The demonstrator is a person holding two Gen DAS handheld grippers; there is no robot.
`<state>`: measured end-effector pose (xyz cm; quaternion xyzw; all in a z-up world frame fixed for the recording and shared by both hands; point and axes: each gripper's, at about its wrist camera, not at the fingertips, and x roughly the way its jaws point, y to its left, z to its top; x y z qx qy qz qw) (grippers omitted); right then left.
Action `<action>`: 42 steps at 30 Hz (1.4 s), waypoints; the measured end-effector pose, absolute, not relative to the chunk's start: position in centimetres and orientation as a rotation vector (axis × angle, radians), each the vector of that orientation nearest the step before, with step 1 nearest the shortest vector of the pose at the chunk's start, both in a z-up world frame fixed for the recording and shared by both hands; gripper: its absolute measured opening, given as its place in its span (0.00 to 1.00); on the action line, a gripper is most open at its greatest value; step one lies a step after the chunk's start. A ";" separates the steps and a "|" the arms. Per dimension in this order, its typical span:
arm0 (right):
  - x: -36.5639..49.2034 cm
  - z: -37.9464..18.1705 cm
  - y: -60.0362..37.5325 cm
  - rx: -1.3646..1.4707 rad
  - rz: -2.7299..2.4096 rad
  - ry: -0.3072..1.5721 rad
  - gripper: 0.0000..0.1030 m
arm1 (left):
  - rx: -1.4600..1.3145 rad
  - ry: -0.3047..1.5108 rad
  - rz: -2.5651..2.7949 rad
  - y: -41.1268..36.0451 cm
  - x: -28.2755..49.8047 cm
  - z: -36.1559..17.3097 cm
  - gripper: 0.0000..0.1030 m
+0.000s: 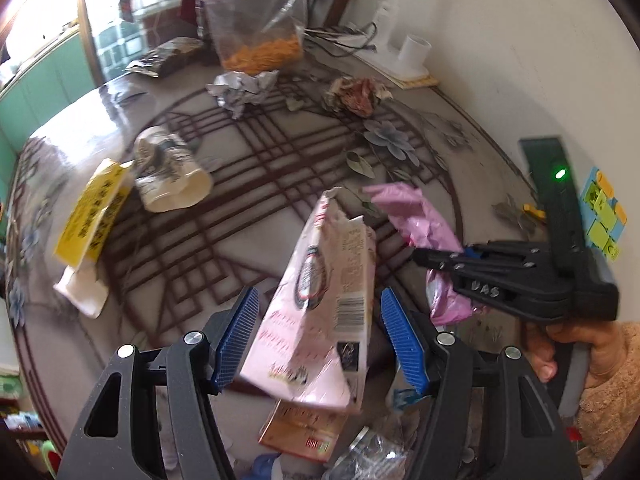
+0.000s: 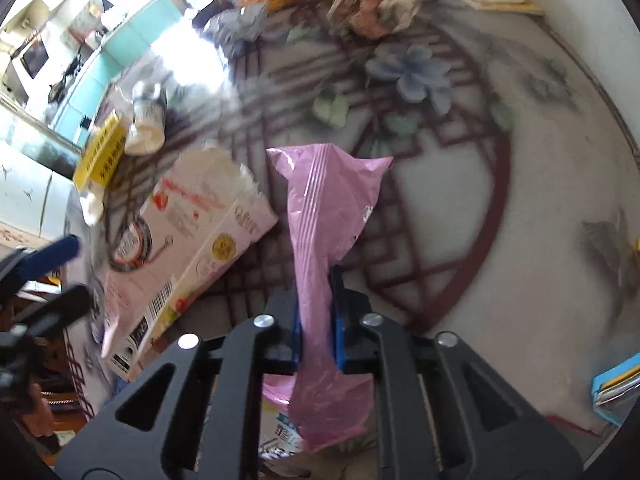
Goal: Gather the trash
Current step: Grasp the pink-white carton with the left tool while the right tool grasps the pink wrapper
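A torn pink carton [image 1: 320, 312] lies tilted at the table's near edge. It sits between the blue pads of my left gripper [image 1: 320, 292], which stands open, with a gap showing on each side. In the right wrist view the same carton [image 2: 192, 248] is just past the left gripper [image 2: 76, 272]. My right gripper [image 2: 316, 292] is shut on a pink plastic wrapper [image 2: 328, 208], which is pinched at its middle. From the left wrist view, the right gripper [image 1: 420, 256] holds that wrapper [image 1: 416, 216] just right of the carton.
More trash lies on the patterned table [image 1: 248, 184]: a crushed paper cup [image 1: 172, 176], a yellow box [image 1: 96, 216], crumpled foil [image 1: 240, 88] and a crumpled wrapper [image 1: 356, 94]. A bag of orange snacks [image 1: 260, 40] stands at the back. Packets [image 1: 304, 428] are piled below the near edge.
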<state>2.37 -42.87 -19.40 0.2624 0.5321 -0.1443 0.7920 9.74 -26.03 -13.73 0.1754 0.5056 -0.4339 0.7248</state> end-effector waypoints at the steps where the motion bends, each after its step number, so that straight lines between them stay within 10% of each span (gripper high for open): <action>1: 2.2 -18.9 -43.4 0.570 -0.315 1.127 0.11 | 0.403 1.126 -0.971 -26.8 9.7 -14.3 0.59; 10: 2.6 -16.8 -44.5 0.608 -0.313 1.059 0.11 | 0.464 1.183 -0.992 -29.9 10.4 -18.3 0.61; 11: 2.8 -16.9 -44.2 0.608 -0.307 1.062 0.11 | 0.454 1.176 -1.001 -29.9 10.5 -18.1 0.54; 12: 2.9 -17.0 -43.9 0.609 -0.303 1.062 0.11 | 0.452 1.161 -1.004 -29.8 10.5 -17.7 0.26; 14: 3.2 -17.1 -43.4 0.613 -0.289 1.066 0.11 | 0.456 1.150 -0.997 -29.3 10.7 -17.3 0.22; 42: 3.9 -11.7 -34.0 0.486 -0.087 1.015 0.12 | 0.126 0.969 -0.709 -10.8 8.9 -8.9 0.19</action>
